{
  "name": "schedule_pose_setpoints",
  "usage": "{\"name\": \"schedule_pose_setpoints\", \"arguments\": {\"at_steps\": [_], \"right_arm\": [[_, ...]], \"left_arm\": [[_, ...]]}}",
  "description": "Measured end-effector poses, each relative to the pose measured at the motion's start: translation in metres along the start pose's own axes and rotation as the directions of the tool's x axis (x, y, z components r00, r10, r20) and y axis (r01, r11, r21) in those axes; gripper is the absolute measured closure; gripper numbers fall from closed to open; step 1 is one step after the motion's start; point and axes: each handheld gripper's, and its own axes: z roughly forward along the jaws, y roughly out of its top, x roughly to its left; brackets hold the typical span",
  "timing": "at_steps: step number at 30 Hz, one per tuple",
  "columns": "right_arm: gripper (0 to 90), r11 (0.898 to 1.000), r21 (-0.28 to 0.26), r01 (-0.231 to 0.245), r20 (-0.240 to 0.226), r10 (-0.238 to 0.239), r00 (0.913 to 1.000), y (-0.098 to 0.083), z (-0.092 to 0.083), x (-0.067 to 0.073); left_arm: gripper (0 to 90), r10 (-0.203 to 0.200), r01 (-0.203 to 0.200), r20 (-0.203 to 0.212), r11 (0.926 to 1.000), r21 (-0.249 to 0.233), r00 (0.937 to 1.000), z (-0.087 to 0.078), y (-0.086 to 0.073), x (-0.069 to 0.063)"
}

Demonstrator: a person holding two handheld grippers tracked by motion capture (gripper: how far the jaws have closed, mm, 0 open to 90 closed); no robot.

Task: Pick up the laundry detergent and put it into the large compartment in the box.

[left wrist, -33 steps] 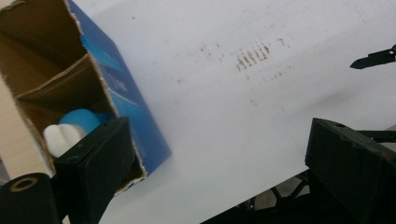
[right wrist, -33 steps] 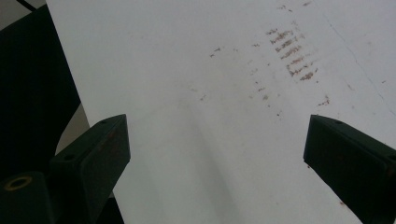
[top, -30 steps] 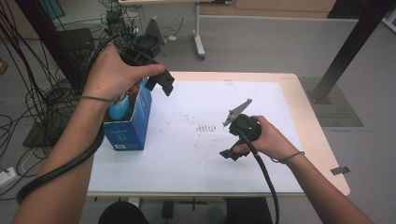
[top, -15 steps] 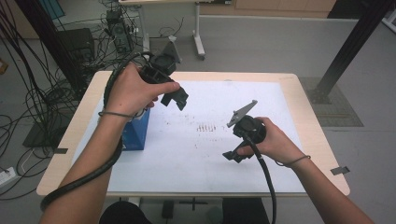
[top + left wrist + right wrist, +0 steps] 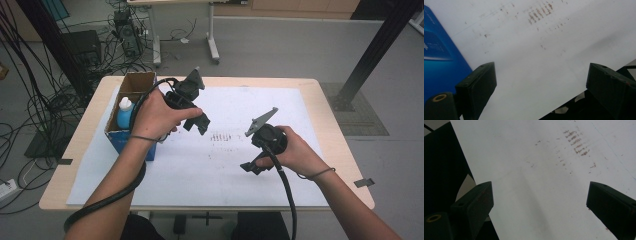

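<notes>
Left gripper (image 5: 197, 122) hangs over the white sheet (image 5: 230, 170) just right of the blue box (image 5: 131, 131), jaws spread wide with nothing between them; in its own view only stained paper lies between the two black jaws, with the box's blue side at the left edge. Right gripper (image 5: 252, 166) sits low over the sheet nearer the person, likewise wide open and empty.

Work in hand looks like getting the bottle (image 5: 125, 112) out of the box. That bottle stands upright in the near end of the open-topped box, at the table's left edge, touching or nearly touching the cardboard wall; I cannot tell which.

To do it well, I would bring the left gripper back over the box opening and come straight down on the bottle's neck or shoulder, jaws either side, not angled across the wall. Close only once both pads are past the cap. The right gripper could steady the box's outer side so it does not lift with the bottle.

The bottle has a white cap and a light blue body; its lower part is hidden by the box. The box is blue outside and plain brown cardboard inside.
</notes>
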Motion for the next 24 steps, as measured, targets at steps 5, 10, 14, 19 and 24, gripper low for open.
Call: {"name": "schedule_pose_setpoints", "arguments": {"at_steps": [5, 10, 14, 19, 24], "right_arm": [[6.9, 1.0, 0.009, -0.001, -0.004, 0.001, 1.0, -0.002, 0.003, -0.001], [6.9, 1.0, 0.012, -0.005, -0.004, 0.005, 1.0, -0.001, 0.004, -0.003], [6.9, 1.0, 0.013, -0.005, -0.003, 0.005, 1.0, 0.0, 0.006, -0.004], [6.9, 1.0, 0.008, -0.013, -0.007, 0.013, 0.9999, 0.0, 0.007, -0.005], [6.9, 1.0, 0.009, -0.014, -0.007, 0.014, 0.9999, -0.001, 0.008, -0.005]], "left_arm": [[9.8, -0.003, 0.003, 0.008, 1.0, 0.007, 1.0, 0.012, -0.001, 0.001], [9.8, -0.004, 0.004, 0.021, 0.9999, 0.013, 0.9998, 0.021, -0.002, 0.002], [9.8, -0.002, 0.002, 0.028, 0.9998, 0.019, 0.9996, 0.028, -0.003, 0.003], [9.8, -0.001, 0.001, 0.029, 0.9997, 0.025, 0.9996, 0.034, -0.003, 0.003], [9.8, 0.001, -0.002, 0.033, 0.9997, 0.026, 0.9994, 0.037, -0.004, 0.002]]}}
